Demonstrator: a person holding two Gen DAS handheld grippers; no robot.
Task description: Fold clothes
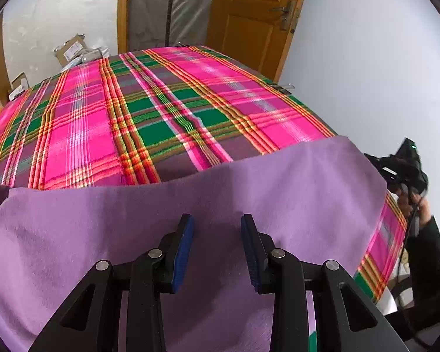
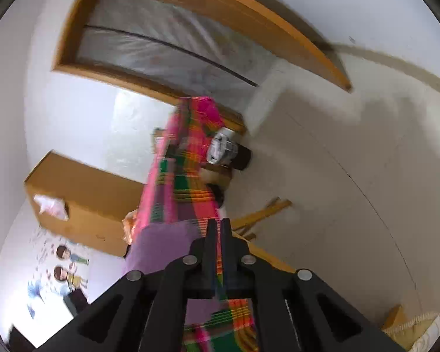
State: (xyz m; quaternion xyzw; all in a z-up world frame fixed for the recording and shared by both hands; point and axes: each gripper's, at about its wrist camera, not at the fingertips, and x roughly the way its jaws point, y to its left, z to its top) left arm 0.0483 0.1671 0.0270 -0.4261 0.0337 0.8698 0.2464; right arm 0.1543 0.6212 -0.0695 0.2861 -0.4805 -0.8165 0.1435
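Two grippers differ: left gripper (image 1: 217, 246), parted and empty, hangs over the cloth (image 1: 278, 182), whose long edge runs nine to three o'clock, while right gripper (image 2: 218, 234), nearly clenched with nothing visibly held, sits beyond its three o'clock end.

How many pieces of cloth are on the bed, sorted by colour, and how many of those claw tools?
Purple garment: 1
Pink plaid blanket: 1
Left gripper: 1
Right gripper: 1
Total: 4
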